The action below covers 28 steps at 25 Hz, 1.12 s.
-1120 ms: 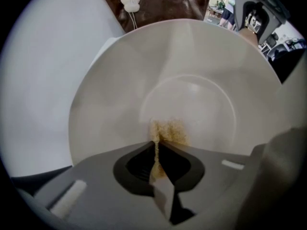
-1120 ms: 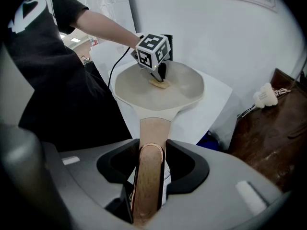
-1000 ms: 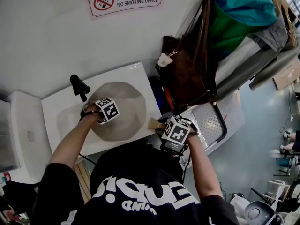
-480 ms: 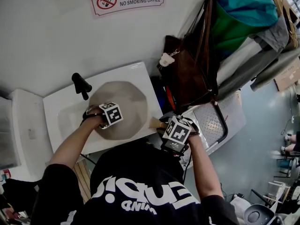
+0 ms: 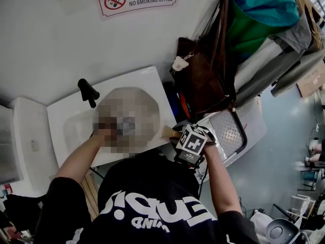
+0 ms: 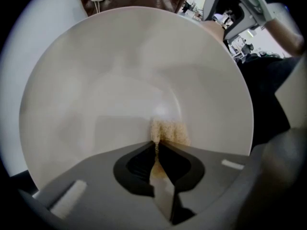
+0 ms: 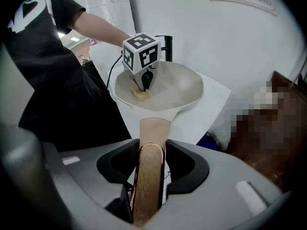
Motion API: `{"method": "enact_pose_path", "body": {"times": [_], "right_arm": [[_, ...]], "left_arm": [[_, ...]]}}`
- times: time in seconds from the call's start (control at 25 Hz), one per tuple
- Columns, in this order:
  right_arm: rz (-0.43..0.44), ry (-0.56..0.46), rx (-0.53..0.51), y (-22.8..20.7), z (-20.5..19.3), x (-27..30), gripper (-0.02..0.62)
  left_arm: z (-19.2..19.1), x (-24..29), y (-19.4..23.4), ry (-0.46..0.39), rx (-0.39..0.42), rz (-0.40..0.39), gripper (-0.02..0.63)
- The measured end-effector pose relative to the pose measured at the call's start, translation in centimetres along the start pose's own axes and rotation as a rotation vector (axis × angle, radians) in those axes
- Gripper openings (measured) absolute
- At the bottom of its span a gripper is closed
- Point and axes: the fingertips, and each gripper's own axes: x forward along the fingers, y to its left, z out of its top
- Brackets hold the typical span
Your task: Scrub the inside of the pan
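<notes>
A cream pan (image 7: 163, 87) rests in the white sink (image 5: 61, 121), and its inside fills the left gripper view (image 6: 134, 80). My right gripper (image 7: 149, 150) is shut on the pan's wooden handle (image 7: 151, 171), which lies between the jaws. My left gripper (image 6: 157, 145) points steeply down into the pan, shut on a tan sponge (image 6: 168, 131) that presses on the pan's bottom. In the right gripper view the left gripper (image 7: 144, 86) stands at the pan's left side with its marker cube (image 7: 140, 51) above the sponge (image 7: 140, 95). A blurred patch hides the pan and left gripper in the head view.
A black tap (image 5: 87, 93) rises at the sink's far left. A brown bag (image 5: 203, 85) and coats hang at the right. A perforated metal tray (image 5: 231, 131) lies right of the sink, behind the right gripper's cube (image 5: 192, 142). The wall runs just behind the sink.
Between the earlier head frames the left gripper slid a little right and toward the person across the pan; a blur now covers it. The right gripper and the handle have kept still.
</notes>
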Motion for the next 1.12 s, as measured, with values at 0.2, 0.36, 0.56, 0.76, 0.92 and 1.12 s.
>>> {"method": "enact_pose_path", "body": {"times": [0.2, 0.36, 0.56, 0.76, 0.92, 1.12], "right_arm": [[-0.002, 0.005, 0.006, 0.2, 0.0, 0.1, 0.176], [-0.007, 0.008, 0.008, 0.3, -0.2, 0.2, 0.176], [-0.014, 0.007, 0.002, 0.2, -0.3, 0.3, 0.176], [-0.015, 0.013, 0.006, 0.2, -0.5, 0.5, 0.176], [-0.014, 0.004, 0.009, 0.1, -0.6, 0.8, 0.176], [-0.006, -0.018, 0.018, 0.2, -0.9, 1.8, 0.176]], "left_arm": [[0.3, -0.3, -1.3, -0.02, -0.006, -0.052, 0.023], [0.9, -0.8, -1.3, -0.088, -0.032, -0.064, 0.023], [2.5, -2.3, -0.8, -0.226, -0.055, -0.008, 0.023], [4.1, -4.3, -0.2, -0.364, -0.08, 0.046, 0.023], [4.8, -5.9, 0.5, -0.458, -0.118, 0.096, 0.023], [5.4, -7.2, 0.6, -0.55, -0.151, 0.133, 0.023]]}}
